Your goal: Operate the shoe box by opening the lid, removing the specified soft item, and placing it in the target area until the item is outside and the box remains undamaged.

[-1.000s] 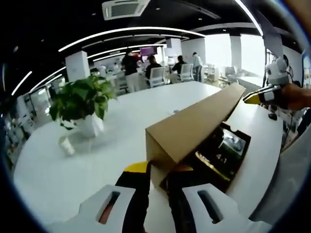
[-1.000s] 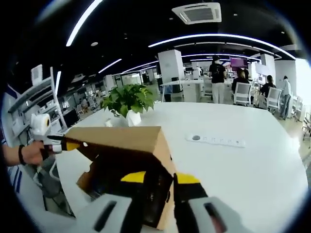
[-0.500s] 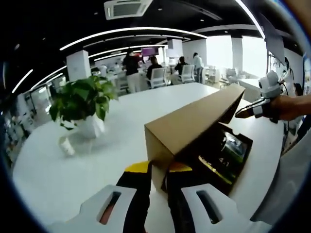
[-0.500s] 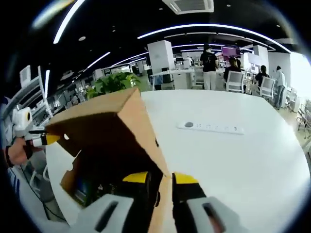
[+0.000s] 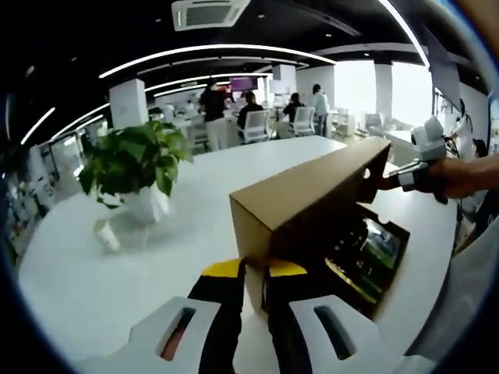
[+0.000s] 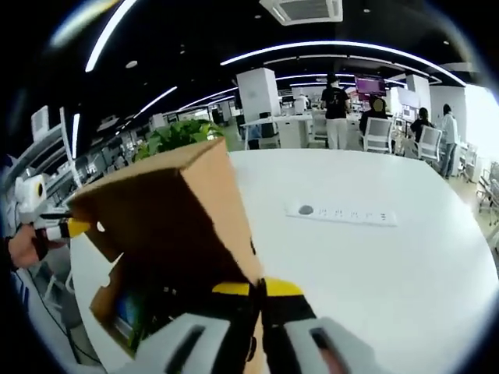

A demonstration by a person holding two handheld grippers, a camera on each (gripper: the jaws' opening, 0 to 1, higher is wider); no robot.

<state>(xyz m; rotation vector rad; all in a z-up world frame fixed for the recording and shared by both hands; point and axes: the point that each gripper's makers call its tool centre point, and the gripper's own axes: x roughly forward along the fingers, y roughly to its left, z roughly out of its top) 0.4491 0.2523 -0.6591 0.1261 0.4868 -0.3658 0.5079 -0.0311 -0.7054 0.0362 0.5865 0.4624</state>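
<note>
Shoe box lid (image 5: 312, 191) seemingly in both claws (image 5: 248, 270) (image 6: 256, 288).

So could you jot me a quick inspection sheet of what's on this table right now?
Surface: white table, mostly bare.
Job's things: cardboard lid raised over the shoe box; dark contents inside, soft item cannot be told apart.
Clutter: potted plant; small white cup beside it; power strip.
Grippers: left gripper and right gripper each pinch one end of the lid.
Cables: nothing seen.
Surroundings: open office, people at desks, ceiling light strips.
</note>
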